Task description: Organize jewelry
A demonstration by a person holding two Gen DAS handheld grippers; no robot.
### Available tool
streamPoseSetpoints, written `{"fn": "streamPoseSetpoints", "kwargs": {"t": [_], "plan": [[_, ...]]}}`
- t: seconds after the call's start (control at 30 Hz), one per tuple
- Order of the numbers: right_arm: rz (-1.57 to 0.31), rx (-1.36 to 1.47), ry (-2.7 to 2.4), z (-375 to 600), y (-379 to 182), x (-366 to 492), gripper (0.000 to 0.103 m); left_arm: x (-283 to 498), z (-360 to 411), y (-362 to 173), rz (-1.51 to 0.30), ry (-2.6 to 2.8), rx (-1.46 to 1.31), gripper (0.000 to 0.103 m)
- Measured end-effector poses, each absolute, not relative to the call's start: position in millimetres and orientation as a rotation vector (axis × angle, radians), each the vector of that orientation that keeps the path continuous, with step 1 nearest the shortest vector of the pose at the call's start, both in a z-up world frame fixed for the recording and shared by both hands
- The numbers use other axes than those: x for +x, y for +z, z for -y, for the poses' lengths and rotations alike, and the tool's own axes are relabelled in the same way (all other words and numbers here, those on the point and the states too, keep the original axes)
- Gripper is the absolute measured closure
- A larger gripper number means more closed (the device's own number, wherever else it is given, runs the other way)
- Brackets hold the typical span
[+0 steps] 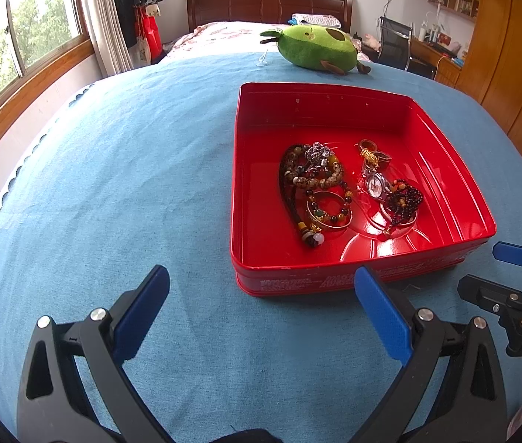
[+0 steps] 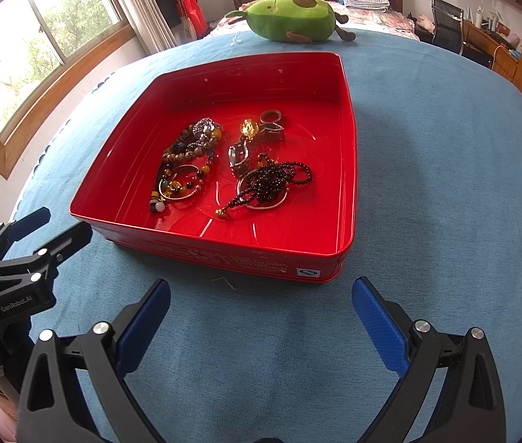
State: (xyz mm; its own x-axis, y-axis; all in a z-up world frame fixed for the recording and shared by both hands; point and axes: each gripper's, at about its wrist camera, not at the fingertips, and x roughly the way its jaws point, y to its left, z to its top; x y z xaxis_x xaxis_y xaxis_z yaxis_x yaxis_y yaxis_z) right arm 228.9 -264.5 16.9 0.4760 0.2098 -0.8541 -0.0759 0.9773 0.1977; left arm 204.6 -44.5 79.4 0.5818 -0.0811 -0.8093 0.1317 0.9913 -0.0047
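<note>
Left gripper (image 1: 261, 302) and right gripper (image 2: 261, 310), both spread wide and empty. Red tin (image 2: 347, 170) just ahead of both, holding the jewelry (image 2: 224, 162).

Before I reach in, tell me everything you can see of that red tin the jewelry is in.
The red tin is a shallow, square, open-topped box with rounded corners, glossy and metal-looking, with no lid on it. Its floor is embossed with raised curved lines, and small white print runs along the near outer wall. It sits flat on the blue cloth, in front of the avocado plush and apart from it. Inside lie two clusters of jewelry: beaded bracelets and a watch with dark beads. Neither claw touches it.
</note>
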Motion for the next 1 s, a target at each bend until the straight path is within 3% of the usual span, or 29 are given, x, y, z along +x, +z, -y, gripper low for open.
{"fn": "streamPoseSetpoints", "kwargs": {"t": [1.0], "plan": [[-1.064, 0.138, 0.172, 265.2, 15.1, 227.3, 0.004, 205.8, 44.4, 81.4, -0.932, -0.123, 0.052, 0.003]]}}
